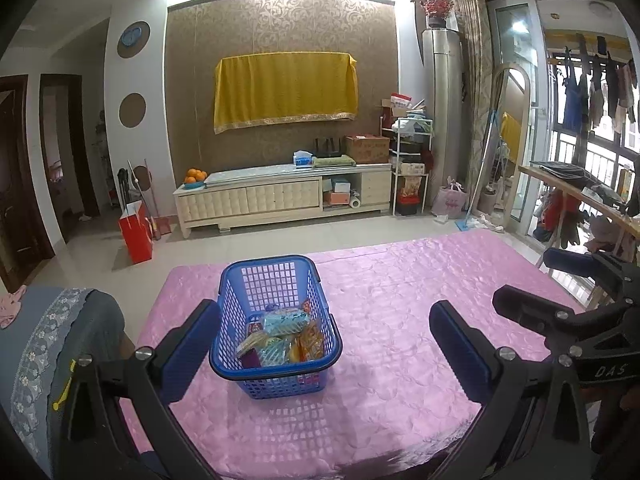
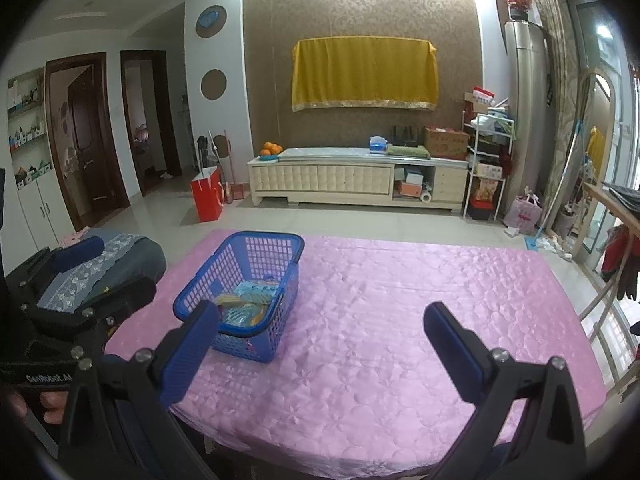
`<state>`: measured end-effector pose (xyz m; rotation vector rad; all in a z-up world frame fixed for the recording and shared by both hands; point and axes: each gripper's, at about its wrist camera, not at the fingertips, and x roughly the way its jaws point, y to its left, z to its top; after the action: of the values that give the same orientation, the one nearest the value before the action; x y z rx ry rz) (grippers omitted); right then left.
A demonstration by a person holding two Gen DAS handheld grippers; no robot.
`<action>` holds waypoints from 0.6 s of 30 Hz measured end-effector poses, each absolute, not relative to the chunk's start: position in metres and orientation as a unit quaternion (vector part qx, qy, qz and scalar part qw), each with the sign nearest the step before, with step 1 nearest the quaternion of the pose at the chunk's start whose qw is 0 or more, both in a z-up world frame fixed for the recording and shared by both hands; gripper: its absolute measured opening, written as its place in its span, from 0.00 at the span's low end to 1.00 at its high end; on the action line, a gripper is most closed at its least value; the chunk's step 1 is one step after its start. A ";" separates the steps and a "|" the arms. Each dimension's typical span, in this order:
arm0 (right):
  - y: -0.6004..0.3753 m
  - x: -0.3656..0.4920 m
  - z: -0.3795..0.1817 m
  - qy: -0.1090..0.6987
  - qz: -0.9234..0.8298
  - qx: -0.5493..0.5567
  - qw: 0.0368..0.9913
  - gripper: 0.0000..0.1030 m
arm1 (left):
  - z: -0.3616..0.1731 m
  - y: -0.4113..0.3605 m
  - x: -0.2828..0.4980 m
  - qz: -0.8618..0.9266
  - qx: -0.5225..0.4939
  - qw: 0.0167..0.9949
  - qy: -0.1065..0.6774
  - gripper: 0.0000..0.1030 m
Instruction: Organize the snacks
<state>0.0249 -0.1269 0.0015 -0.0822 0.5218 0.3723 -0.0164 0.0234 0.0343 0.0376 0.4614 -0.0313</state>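
On the pink worktop (image 1: 400,320) the basket (image 1: 276,324) of snacks (image 1: 280,336) lies dead ahead of my left tool (image 1: 320,344), long axis pointing away, left of my right tool (image 2: 320,344), both spread wide and empty.

— Where could a gripper pass?
— Right of the blue basket (image 2: 240,280) the pink tablecloth (image 2: 400,320) lies bare to its far and right edges.
— And what's in the way?
— The basket's walls, with snack packets (image 1: 280,336) inside; its top is open. A covered chair back (image 1: 48,344) stands just beside the table's left edge, near the basket.
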 end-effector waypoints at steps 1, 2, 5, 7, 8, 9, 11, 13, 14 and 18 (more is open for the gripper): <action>-0.127 0.025 0.002 0.257 0.183 -0.041 0.948 1.00 | 0.035 0.023 -0.017 -0.015 0.019 0.973 0.228 1.00; -0.127 0.024 0.002 0.257 0.183 -0.041 0.948 1.00 | 0.035 0.023 -0.017 -0.015 0.019 0.973 0.228 1.00; -0.127 0.024 0.002 0.256 0.183 -0.041 0.948 1.00 | 0.034 0.024 -0.017 -0.016 0.017 0.973 0.230 1.00; -0.126 0.024 0.002 0.256 0.183 -0.041 0.948 1.00 | 0.034 0.023 -0.018 -0.017 0.017 0.973 0.231 1.00; -0.126 0.024 0.002 0.256 0.184 -0.040 0.948 1.00 | 0.034 0.023 -0.019 -0.016 0.017 0.973 0.231 1.00; -0.126 0.024 0.002 0.256 0.185 -0.040 0.948 1.00 | 0.034 0.023 -0.018 -0.016 0.017 0.973 0.230 1.00; -0.127 0.024 0.002 0.256 0.186 -0.040 0.948 1.00 | 0.035 0.023 -0.019 -0.017 0.017 0.973 0.231 1.00; -0.127 0.024 0.003 0.255 0.185 -0.041 0.948 1.00 | 0.035 0.023 -0.020 -0.018 0.016 0.973 0.231 1.00; -0.127 0.023 0.003 0.255 0.185 -0.041 0.948 1.00 | 0.035 0.023 -0.020 -0.018 0.016 0.973 0.231 1.00; -0.127 0.024 0.003 0.255 0.185 -0.039 0.948 1.00 | 0.035 0.022 -0.022 -0.019 0.016 0.973 0.230 1.00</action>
<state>0.0236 -0.1265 0.0034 -0.0801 0.5198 0.3774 -0.0216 0.0220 0.0352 0.0314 0.4637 -0.0382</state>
